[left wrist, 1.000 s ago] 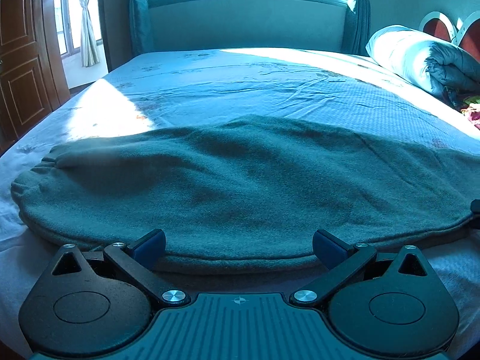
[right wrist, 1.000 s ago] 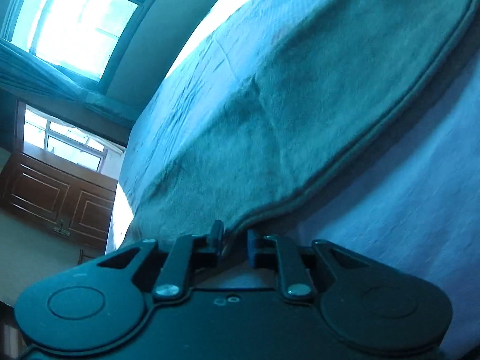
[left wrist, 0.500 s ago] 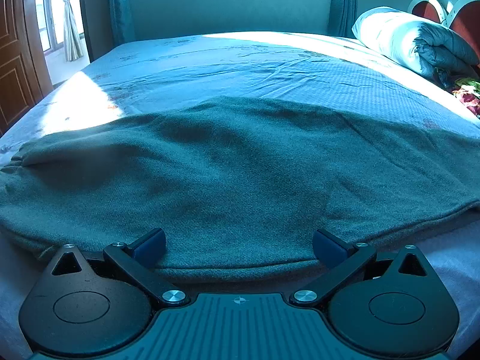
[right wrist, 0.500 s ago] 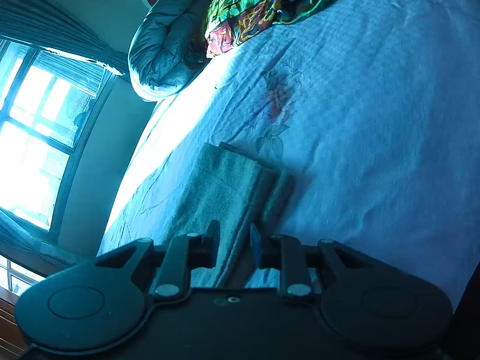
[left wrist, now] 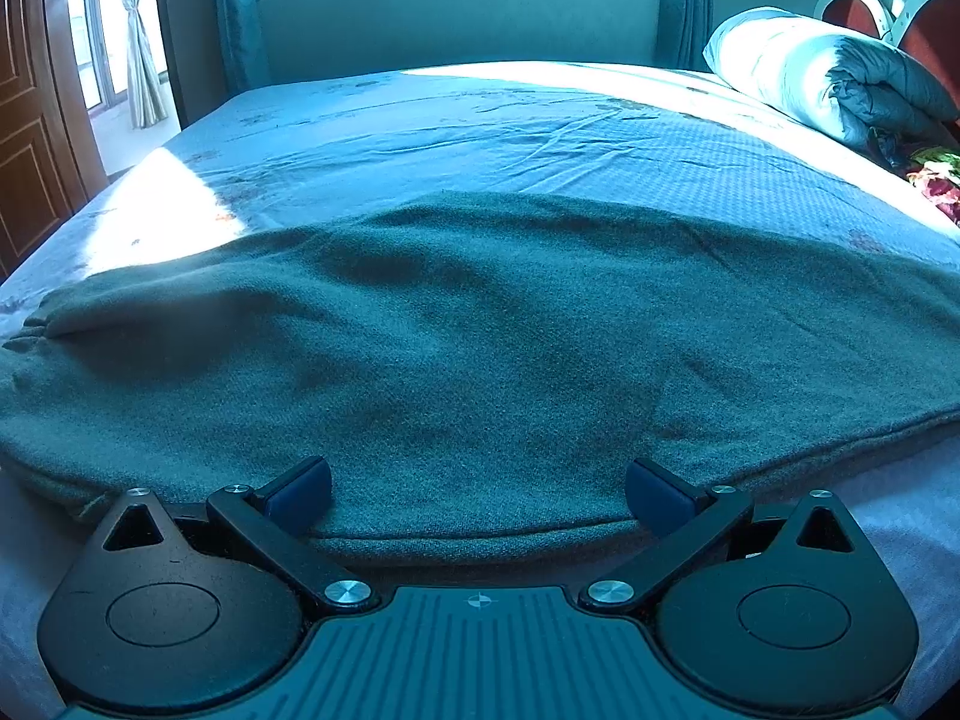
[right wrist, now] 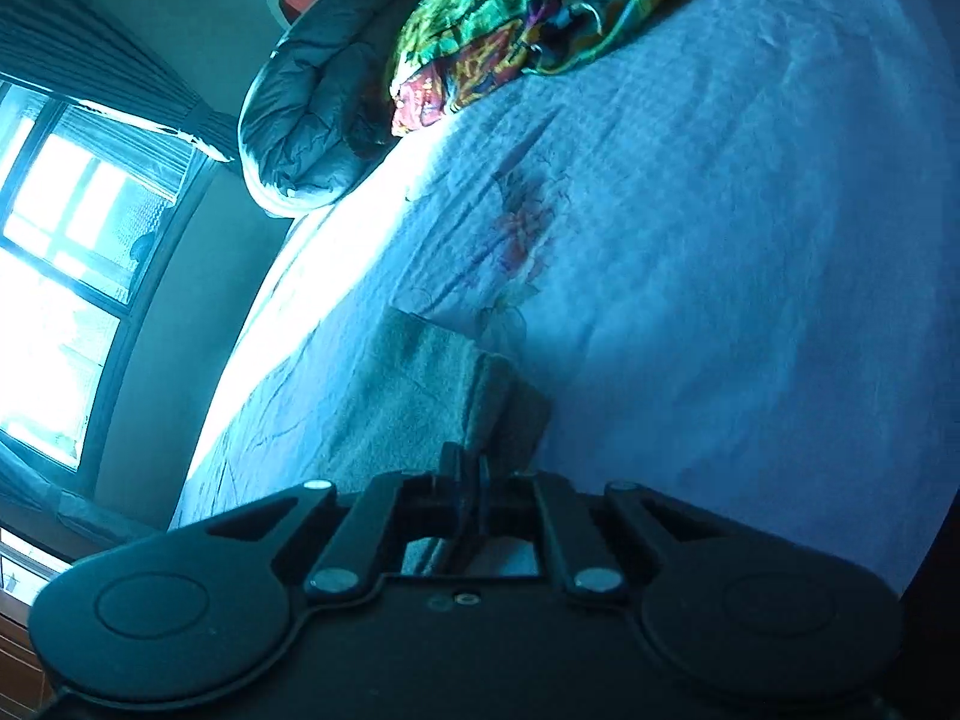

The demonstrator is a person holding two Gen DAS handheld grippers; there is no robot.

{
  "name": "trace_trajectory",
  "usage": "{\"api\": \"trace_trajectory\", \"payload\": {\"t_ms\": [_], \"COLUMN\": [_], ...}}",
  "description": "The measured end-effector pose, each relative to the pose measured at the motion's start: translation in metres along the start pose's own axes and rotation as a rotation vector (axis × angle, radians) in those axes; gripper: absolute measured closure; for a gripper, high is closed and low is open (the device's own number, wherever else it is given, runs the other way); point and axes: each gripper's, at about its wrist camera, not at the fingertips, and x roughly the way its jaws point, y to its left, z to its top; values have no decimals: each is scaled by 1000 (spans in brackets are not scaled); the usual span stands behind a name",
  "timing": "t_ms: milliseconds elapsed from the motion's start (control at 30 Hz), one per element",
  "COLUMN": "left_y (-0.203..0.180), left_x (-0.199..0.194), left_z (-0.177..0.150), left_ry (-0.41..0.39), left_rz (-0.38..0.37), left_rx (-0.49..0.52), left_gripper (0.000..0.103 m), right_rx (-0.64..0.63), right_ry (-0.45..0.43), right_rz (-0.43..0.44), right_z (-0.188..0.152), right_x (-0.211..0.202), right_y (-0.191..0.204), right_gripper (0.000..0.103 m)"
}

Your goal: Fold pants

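Dark grey-green fleece pants [left wrist: 480, 348] lie spread sideways across the bed, waistband gathered at the far left. My left gripper [left wrist: 478, 489] is open, its blue pads resting over the near hem edge, holding nothing. In the right wrist view the pants' leg end [right wrist: 432, 396] lies on the sheet as a narrow folded strip. My right gripper [right wrist: 471, 474] is shut on the near edge of that leg end, jaws pressed together with cloth between them.
The light blue bed sheet [left wrist: 540, 138] has a sunlit patch at left. A rolled grey duvet [left wrist: 828, 84] and a colourful floral cloth [right wrist: 540, 18] sit at the head end. A window [right wrist: 66, 276] and a wooden door [left wrist: 30, 120] border the room.
My right gripper swung from the pants' long edge to the leg end, then its jaws closed on that cloth. My left gripper stayed open and edged slightly forward over the hem.
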Motion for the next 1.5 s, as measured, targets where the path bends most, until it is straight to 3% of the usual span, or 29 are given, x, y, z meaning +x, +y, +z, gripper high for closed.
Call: {"api": "trace_trajectory", "payload": {"t_ms": [67, 100, 200, 300, 367, 500, 567, 633, 700, 767, 867, 967, 1100, 1233, 1367, 1500], "left_y": [1, 2, 1, -1, -1, 1, 1, 2, 7, 13, 27, 49, 84, 128, 169, 212], "left_x": [-1, -1, 0, 1, 1, -5, 2, 8, 8, 1, -8, -16, -25, -30, -33, -26], "left_z": [0, 0, 1, 0, 0, 1, -1, -3, -1, 0, -3, -6, -10, -15, -17, -15], "left_ry": [1, 2, 3, 0, 0, -36, -6, 3, 5, -15, -53, -71, -77, -85, -93, -86], "left_rz": [-6, -9, -7, -1, -1, 29, 41, 34, 16, 32, 81, 132, 198, 254, 325, 370], "left_rx": [4, 6, 7, 7, 8, -10, 7, 15, -3, -12, -21, -28, -56, -124, -179, -255], "left_gripper": [0, 0, 0, 0, 0, 0, 0, 0, 0, 0, 0, 0, 0, 0, 0, 0], "right_rx": [-18, -46, -23, -33, -124, -280, -350, -278, -173, -127, -193, -257, -403, -542, -671, -884], "right_ry": [-58, -79, -58, -12, 9, -73, -71, 9, 13, -23, -135, -153, -53, 72, 224, 389], "right_rz": [6, -27, -22, -5, -25, 34, -43, -124, -79, -58, -100, -63, 19, 135, 232, 319], "right_z": [-1, -1, 4, 8, 8, 12, 9, 8, 11, 12, 10, 6, -22, -72, -137, -229], "right_x": [-16, -22, -17, 1, 9, -10, -5, 17, 16, 2, -21, -28, -9, 23, 60, 94], "right_y": [1, 4, -2, -2, 12, 45, 46, 22, 5, 9, 26, 45, 91, 152, 214, 286], "right_gripper": [91, 78, 70, 70, 97, 97, 97, 96, 97, 89, 84, 84, 82, 80, 79, 76]}}
